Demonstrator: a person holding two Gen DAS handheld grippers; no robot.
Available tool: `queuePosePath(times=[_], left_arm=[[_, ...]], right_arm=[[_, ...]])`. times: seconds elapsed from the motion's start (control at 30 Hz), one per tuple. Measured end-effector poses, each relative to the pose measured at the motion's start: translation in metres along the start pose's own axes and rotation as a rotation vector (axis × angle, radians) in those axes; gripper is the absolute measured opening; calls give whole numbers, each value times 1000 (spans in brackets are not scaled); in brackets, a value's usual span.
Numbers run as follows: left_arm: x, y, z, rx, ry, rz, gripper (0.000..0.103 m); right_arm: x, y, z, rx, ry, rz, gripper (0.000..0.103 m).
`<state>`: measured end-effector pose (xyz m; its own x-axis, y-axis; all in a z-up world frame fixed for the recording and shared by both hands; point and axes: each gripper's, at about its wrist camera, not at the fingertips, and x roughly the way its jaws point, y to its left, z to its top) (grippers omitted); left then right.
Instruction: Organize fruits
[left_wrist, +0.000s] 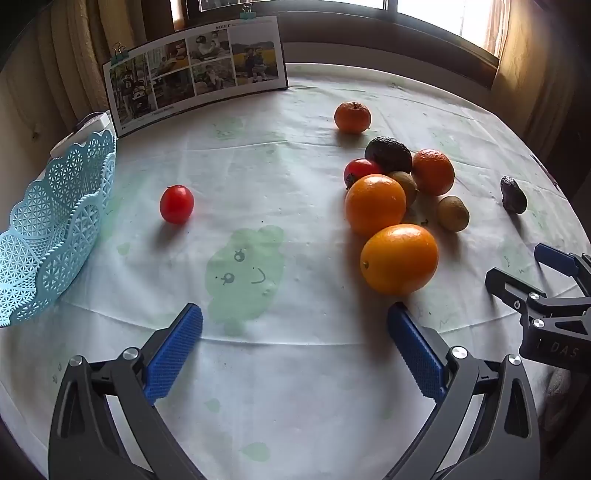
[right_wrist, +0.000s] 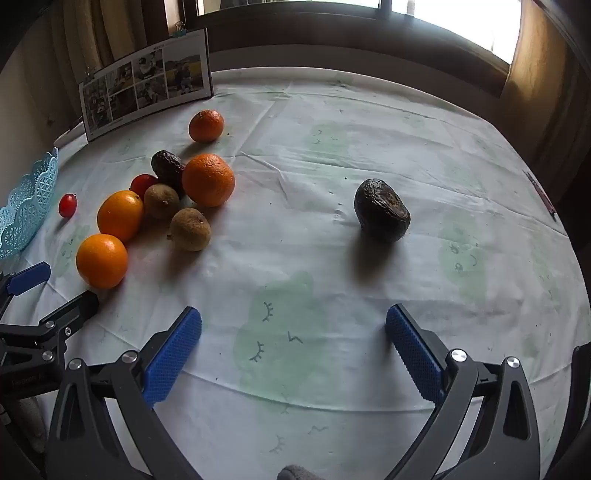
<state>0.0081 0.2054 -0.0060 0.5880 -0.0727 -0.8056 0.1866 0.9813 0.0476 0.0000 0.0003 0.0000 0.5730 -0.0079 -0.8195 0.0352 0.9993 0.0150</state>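
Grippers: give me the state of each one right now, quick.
Left gripper: jaws open, holding nothing.
Right gripper: jaws open, holding nothing.

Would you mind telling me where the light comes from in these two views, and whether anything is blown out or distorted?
Left wrist view: the window at the top is blown out white, and the nearest orange casts its shadow towards the camera. Right wrist view: the same backlight, with the lone avocado shadowed on its near side. In both views the fisheye bends the table edge and darkens the corners.

Glossy oranges (left_wrist: 399, 258) (wrinkled matt avocado (right_wrist: 382, 210)).
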Motion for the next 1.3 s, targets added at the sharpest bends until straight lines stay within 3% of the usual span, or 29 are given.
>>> queuePosePath(times=[1.3], left_arm=[[-1,0,0,-5,-1,-9,101]], right_arm=[[-2,-2,-2,-9,5,2,98]])
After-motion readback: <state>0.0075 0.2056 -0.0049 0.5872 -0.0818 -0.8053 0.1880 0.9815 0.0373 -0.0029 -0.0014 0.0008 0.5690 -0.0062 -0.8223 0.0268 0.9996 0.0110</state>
